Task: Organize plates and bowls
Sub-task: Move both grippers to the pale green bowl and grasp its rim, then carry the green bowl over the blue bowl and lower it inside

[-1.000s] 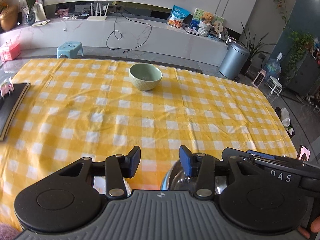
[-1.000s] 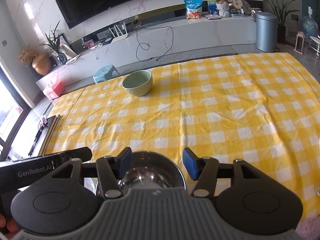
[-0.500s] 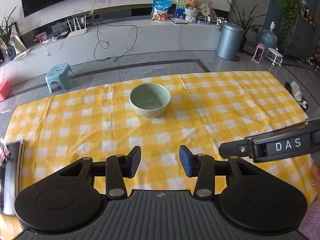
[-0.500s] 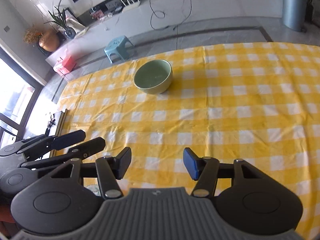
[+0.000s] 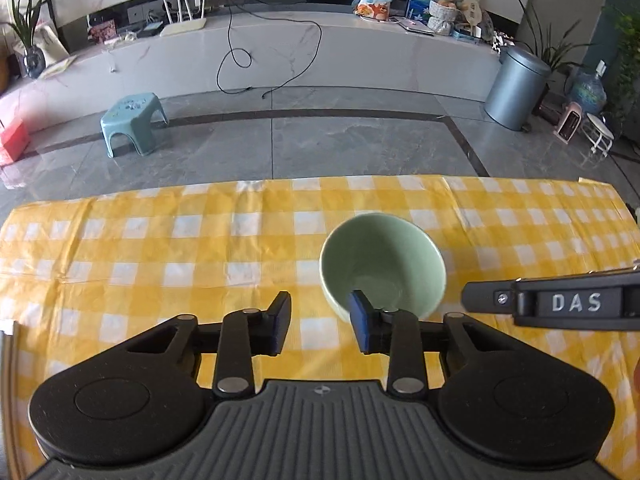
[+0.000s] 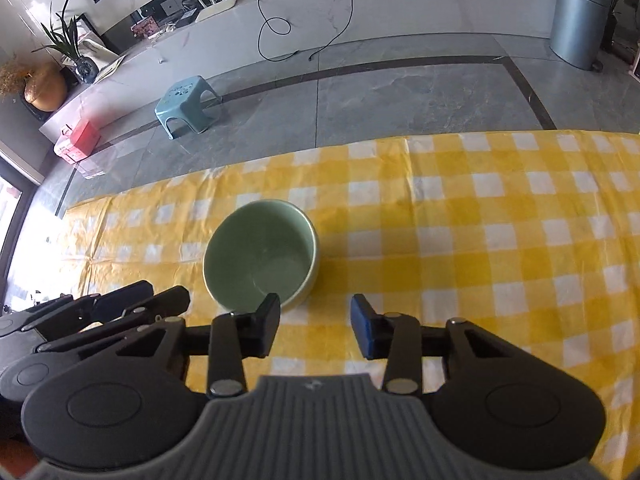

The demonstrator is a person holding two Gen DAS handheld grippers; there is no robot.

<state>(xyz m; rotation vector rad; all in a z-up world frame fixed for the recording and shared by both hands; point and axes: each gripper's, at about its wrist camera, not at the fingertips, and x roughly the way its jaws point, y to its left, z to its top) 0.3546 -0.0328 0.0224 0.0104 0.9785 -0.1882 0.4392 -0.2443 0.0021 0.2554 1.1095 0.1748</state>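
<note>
The bowl point(image 5: 382, 266) now lies just ahead of both grippers, where it was far off a second ago. Left gripper point(image 5: 320, 326) and right gripper point(image 6: 316, 330) jaws have just been narrowed, part open, empty. A rim grasp appears imminent.

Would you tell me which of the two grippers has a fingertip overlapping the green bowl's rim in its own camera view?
Both do: the left gripper by its right finger, the right gripper by its left finger, flanking the green bowl. Both jaws have just been closing, nothing between them.
</note>
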